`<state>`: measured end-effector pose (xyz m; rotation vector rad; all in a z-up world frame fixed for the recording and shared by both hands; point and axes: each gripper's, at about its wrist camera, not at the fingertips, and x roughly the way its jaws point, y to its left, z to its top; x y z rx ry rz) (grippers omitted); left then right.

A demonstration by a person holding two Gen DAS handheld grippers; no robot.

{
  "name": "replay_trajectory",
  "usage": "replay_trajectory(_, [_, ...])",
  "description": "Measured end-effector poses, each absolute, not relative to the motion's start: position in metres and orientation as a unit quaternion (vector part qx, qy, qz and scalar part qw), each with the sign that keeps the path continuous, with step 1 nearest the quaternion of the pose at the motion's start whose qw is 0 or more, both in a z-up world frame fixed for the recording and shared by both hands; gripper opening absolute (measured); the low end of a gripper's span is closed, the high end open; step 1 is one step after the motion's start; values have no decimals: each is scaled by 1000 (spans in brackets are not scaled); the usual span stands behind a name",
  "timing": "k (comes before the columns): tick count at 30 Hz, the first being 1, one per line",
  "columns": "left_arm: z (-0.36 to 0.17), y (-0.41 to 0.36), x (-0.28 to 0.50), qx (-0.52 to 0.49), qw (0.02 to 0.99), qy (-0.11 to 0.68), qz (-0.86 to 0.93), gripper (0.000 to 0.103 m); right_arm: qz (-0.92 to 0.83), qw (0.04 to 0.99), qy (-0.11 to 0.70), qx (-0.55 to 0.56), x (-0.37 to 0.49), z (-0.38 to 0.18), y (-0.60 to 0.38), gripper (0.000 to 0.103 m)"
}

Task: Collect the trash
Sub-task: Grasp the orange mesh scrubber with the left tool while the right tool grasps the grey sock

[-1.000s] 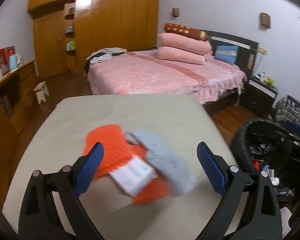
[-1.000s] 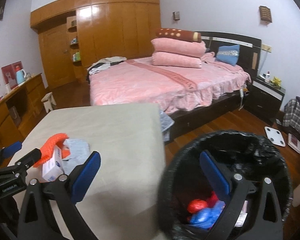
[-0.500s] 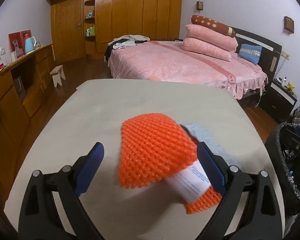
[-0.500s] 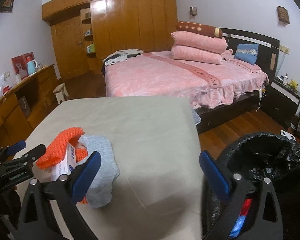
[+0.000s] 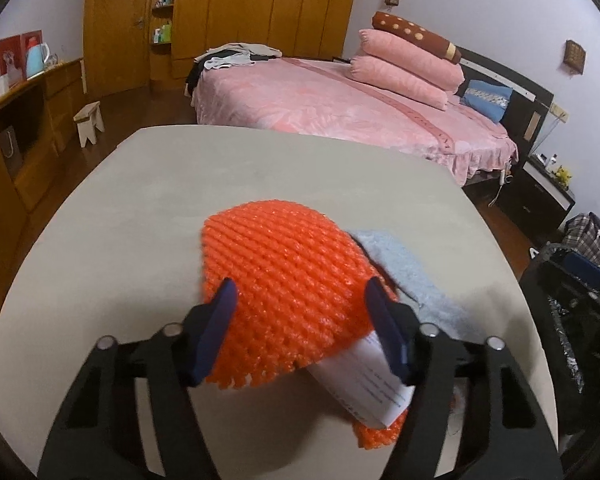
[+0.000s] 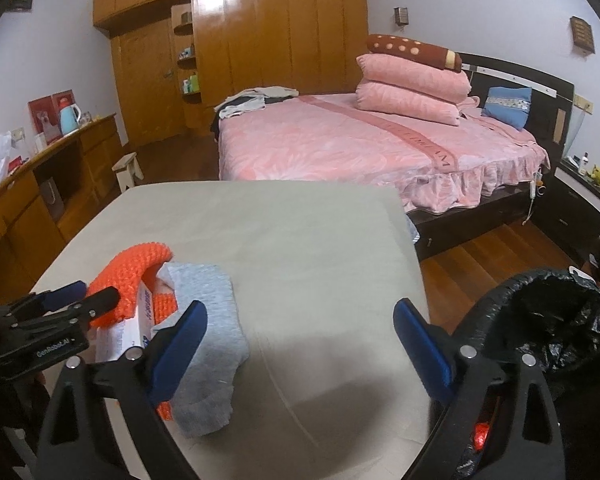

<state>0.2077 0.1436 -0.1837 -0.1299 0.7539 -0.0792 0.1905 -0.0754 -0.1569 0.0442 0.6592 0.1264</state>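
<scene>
An orange foam net (image 5: pixel 284 280) lies on the beige table (image 5: pixel 140 208), over a white paper box (image 5: pixel 366 390) and beside a light grey-blue cloth (image 5: pixel 412 276). My left gripper (image 5: pixel 302 328) is open, its blue fingers on either side of the net's near edge. In the right wrist view the net (image 6: pixel 136 276), the box (image 6: pixel 134 328) and the cloth (image 6: pixel 208 336) lie at the left, with the left gripper (image 6: pixel 80 296) at them. My right gripper (image 6: pixel 300 344) is open and empty above the table (image 6: pixel 300 240). A bin lined with a black bag (image 6: pixel 548 328) stands at the right.
A pink bed (image 6: pixel 372 144) with pillows stands beyond the table. A wooden wardrobe (image 6: pixel 260 48) and a low wooden counter (image 6: pixel 40 188) line the back and left. A small white stool (image 6: pixel 128 168) and a black nightstand (image 6: pixel 580 200) stand on the wood floor.
My left gripper has moved forward onto the orange net and its fingers have narrowed around it. My right gripper has swung left, from over the bin to over the table.
</scene>
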Motion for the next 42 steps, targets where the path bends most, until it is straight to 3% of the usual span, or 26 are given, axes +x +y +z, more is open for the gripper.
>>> replay_trajectory(4, [-184,143,206,-65,928,363,-48,27,73,942,327,17,195,-159,-68,92])
replay_trajectory(8, [-184,141,203,-63,931,356,-44,16,83,939,333,15,196,-164,-61,91])
replay_trajectory(19, [-159,160,178,-80,941,327,-25,14,108,935,338,19,195,-170,-42,85])
replay_trajectory(35, [-163,174,161,-64,940,334,-7,14,130,923,361,8,196,-186,-19,72])
replay_trajectory(40, [-165,173,162,-64,940,336,-7,14,140,916,376,6,198,-192,-14,59])
replay_trajectory(42, [-164,172,162,-62,940,335,-6,14,150,910,386,9,200,-196,-13,42])
